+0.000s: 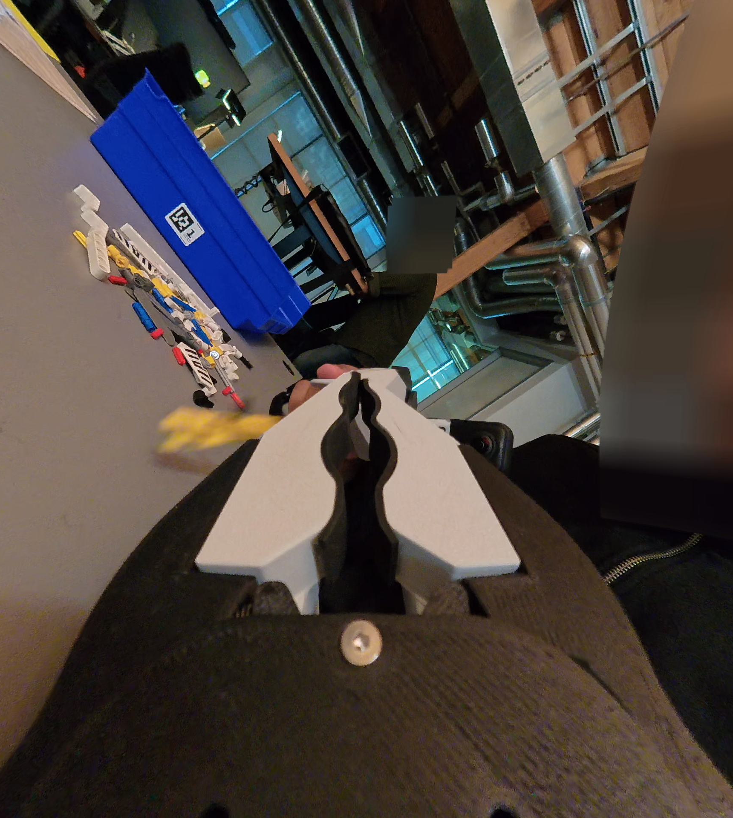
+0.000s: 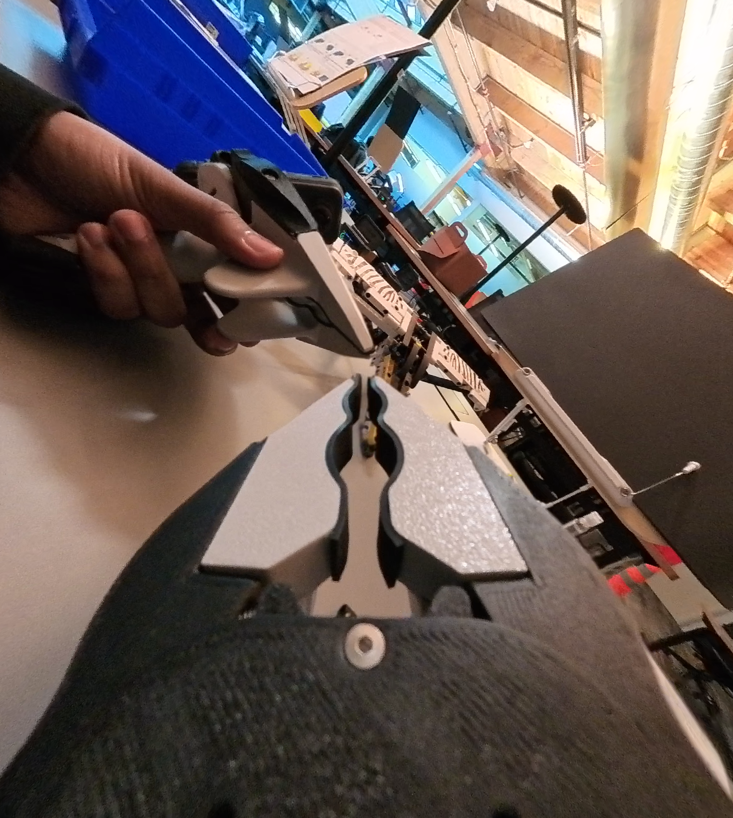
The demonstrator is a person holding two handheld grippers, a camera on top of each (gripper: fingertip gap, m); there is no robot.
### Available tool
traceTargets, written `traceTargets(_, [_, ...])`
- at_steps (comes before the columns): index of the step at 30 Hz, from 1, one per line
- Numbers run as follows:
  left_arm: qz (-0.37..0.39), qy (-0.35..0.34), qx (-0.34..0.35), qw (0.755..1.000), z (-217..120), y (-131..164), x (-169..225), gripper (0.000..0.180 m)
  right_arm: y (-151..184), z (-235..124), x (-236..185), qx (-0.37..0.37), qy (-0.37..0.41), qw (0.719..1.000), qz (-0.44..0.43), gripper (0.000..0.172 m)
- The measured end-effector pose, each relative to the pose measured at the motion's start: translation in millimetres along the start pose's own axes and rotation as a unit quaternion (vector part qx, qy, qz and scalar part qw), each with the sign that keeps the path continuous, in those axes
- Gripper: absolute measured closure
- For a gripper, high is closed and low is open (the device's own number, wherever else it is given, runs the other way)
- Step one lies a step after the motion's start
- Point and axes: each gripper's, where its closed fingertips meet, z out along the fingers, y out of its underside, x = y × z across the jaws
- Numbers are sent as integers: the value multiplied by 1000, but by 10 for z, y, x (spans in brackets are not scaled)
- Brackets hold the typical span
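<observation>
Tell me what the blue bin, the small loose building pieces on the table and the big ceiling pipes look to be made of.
Blue bin: likely moulded plastic; uniform saturated colour, ribbed walls, soft sheen.
Loose building pieces: apparently hard plastic; bright solid reds, yellows, blues and whites, with crisp moulded holes.
Ceiling pipes: probably metal, silvery and reflective, with bent elbows; whether bare or wrapped cannot be told.

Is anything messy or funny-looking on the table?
Yes. Small toy building pieces lie scattered loose on the grey table beside the blue bin, not in it. A yellow piece near the left gripper is too blurred to identify.
</observation>
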Motion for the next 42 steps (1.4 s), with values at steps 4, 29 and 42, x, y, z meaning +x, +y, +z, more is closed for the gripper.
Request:
traceTargets(4, [3, -5, -3, 1000, 9, 12, -12, 180, 30, 7, 12, -9, 4, 1000, 0, 172])
traceTargets(29, [11, -12, 28, 999, -24, -75, -37, 180, 797, -106, -278, -221, -197, 902, 314, 113])
traceTargets(42, [8, -12, 24, 1000, -17, -68, -42, 180, 777, -313, -541, -271, -290, 840, 370, 123])
